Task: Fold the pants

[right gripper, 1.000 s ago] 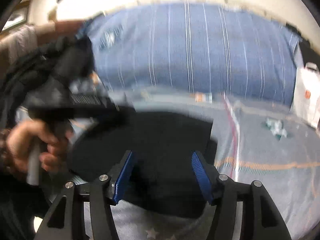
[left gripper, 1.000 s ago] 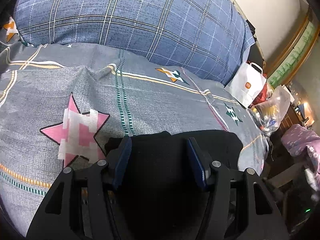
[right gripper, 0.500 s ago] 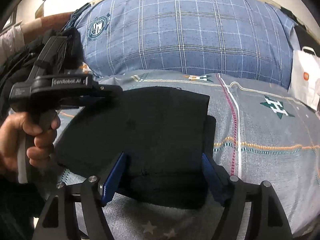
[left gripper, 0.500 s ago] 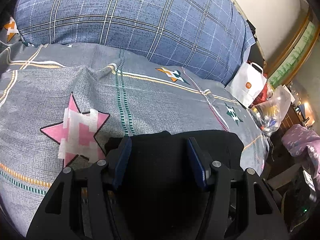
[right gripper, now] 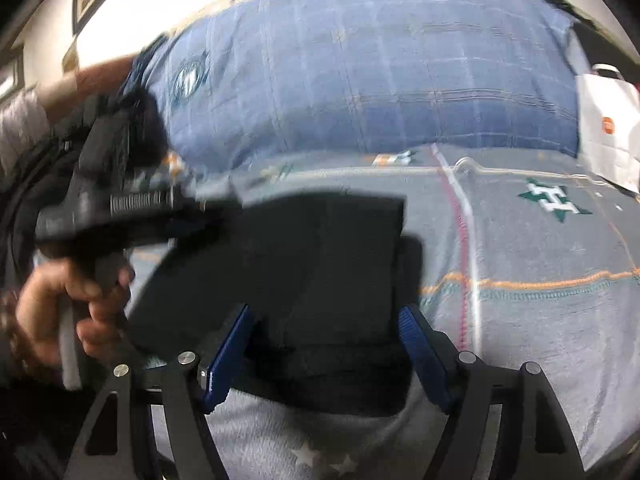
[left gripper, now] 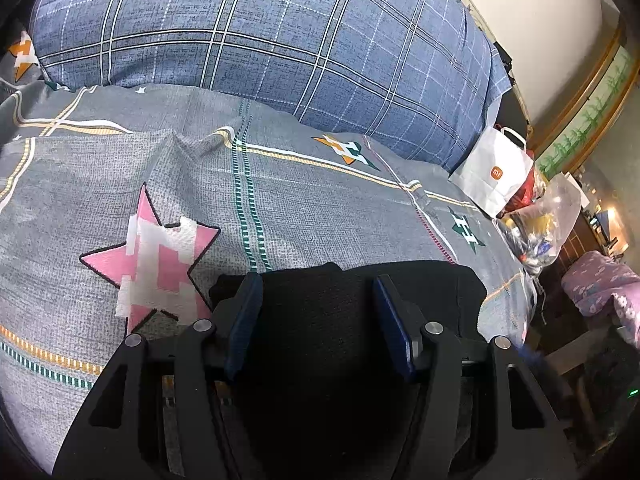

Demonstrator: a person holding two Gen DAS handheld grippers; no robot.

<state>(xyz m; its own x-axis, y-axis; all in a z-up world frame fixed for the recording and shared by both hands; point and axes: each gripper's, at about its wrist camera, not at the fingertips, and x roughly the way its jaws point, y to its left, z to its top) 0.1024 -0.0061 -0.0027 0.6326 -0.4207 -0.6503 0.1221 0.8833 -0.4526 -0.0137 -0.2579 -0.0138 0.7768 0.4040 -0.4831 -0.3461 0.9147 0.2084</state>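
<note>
The black pants (right gripper: 304,264) lie folded into a compact rectangle on the grey patterned bedsheet (right gripper: 520,240). In the left wrist view the pants (left gripper: 320,340) fill the space under and between my left gripper (left gripper: 318,284), whose blue-padded jaws stand open over the fabric. My right gripper (right gripper: 326,316) is open too, its pads either side of the pants' near edge. The right wrist view is blurred. It shows the other hand-held gripper (right gripper: 120,208) at the pants' left side.
A large blue plaid pillow (left gripper: 260,40) lies across the back of the bed. A white paper bag (left gripper: 496,172) and a clear plastic bag (left gripper: 540,216) stand at the bed's right edge. A pink star patch (left gripper: 156,264) marks the sheet.
The left gripper has held still over the pants. The right gripper's view shifted and blurred, and its jaws stand slightly narrower than half a second ago. The pants stay folded in place.
</note>
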